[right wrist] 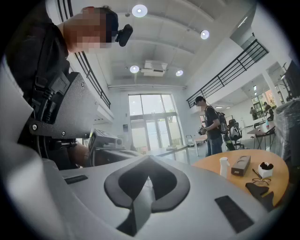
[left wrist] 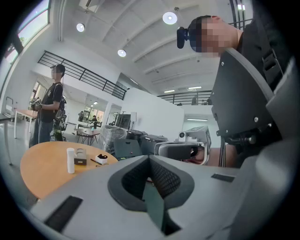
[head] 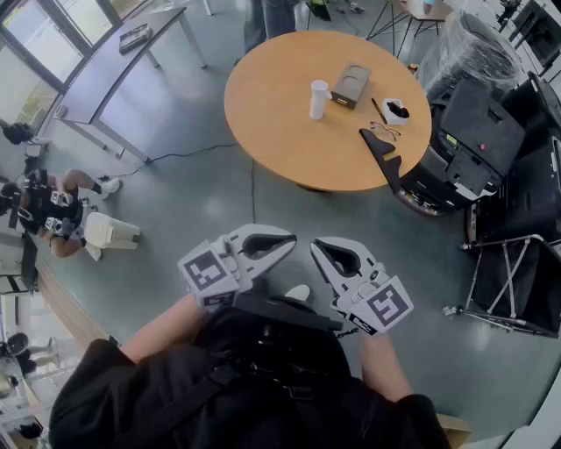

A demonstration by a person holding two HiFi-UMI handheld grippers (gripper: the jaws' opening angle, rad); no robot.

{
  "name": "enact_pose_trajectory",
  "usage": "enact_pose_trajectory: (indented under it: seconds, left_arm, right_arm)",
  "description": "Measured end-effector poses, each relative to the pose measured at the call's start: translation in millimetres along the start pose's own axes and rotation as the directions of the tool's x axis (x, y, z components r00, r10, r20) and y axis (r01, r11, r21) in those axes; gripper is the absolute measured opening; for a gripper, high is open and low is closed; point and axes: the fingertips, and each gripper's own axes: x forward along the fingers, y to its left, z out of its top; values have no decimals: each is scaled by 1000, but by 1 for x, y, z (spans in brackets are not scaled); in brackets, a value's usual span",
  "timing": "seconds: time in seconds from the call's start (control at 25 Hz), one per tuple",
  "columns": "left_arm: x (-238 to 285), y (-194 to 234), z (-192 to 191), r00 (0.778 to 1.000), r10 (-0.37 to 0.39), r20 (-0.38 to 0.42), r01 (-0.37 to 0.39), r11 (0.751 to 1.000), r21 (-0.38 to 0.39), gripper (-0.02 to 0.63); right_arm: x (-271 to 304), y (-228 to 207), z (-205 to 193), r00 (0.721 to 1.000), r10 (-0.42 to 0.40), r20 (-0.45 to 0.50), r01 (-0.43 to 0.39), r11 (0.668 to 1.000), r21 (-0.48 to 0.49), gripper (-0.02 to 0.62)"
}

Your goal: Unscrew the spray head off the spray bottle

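Observation:
A white spray bottle [head: 319,98] stands upright on the round wooden table [head: 280,131], far ahead of me. It also shows small in the left gripper view as the bottle [left wrist: 71,160] and in the right gripper view as the bottle [right wrist: 224,167]. My left gripper [head: 294,238] and right gripper [head: 314,247] are held close to my chest, tips almost meeting, well short of the table. Both are shut with nothing between their jaws, as the left gripper [left wrist: 150,157] and right gripper [right wrist: 149,159] show in their own views.
On the table near the bottle lie a grey box [head: 351,85], a black-and-white object [head: 396,110], glasses [head: 384,130] and a black cloth-like piece [head: 383,149]. Black cases [head: 482,131] crowd the table's right side. A long desk [head: 123,61] stands far left; a person [head: 267,17] stands beyond the table.

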Motion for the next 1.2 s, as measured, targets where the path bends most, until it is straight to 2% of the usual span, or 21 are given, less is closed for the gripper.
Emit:
enact_pose_trajectory:
  seconds: [0.16,0.32,0.56,0.92,1.2]
  left_arm:
    - [5,-2,4,999,-17,49,17,1000,-4,3]
    - [1,6,4,999,-12,33,13,1000,-5,3]
    - [-6,30,15,995,-60,80,60,998,8,3]
    - [-18,100,29,991,-93,100,89,995,35,3]
    - [-34,169,38,990,-104,95,102,994,22,3]
  right_arm:
    - [-2,-3,5,1000,2,4,-2,1000,-6,-6]
    - [6,-3,8,1000,0,8,0,1000,-12,-6]
    - [33,-12,12,1000,-19,7,19,999,-27,-8]
    - [90,-42,12,998,-61,-26,60,998,-35,-8]
    - [153,-71,14,996,-82,-42,81,996,-26,-7]
